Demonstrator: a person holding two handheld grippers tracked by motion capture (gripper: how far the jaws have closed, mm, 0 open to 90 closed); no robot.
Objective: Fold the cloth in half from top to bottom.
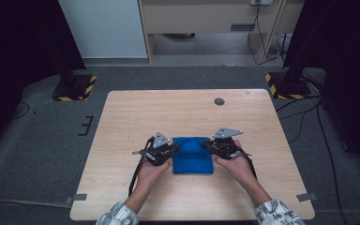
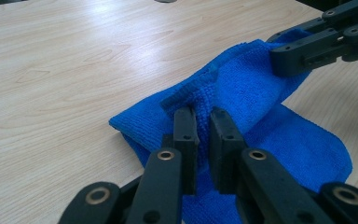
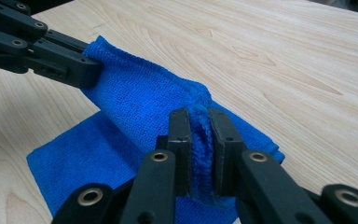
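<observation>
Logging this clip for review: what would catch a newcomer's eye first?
The blue cloth near the front middle of the pale wooden table, folded over itself. Each pair of tongs pinches a corner of its upper layer, the left tongs and the right tongs, one at each side, lifting it off the layer that lies flat.

Nothing here can be read: no words, labels, brand names or numbers show on the desk [image 1: 136, 112], on the blue cloth [image 1: 193, 157] or on either gripper. The only markings are the yellow-and-black hazard stripes on the two stand bases on the floor, one at the left [image 1: 90, 86] and one at the right [image 1: 275, 86], and these carry no lettering
</observation>
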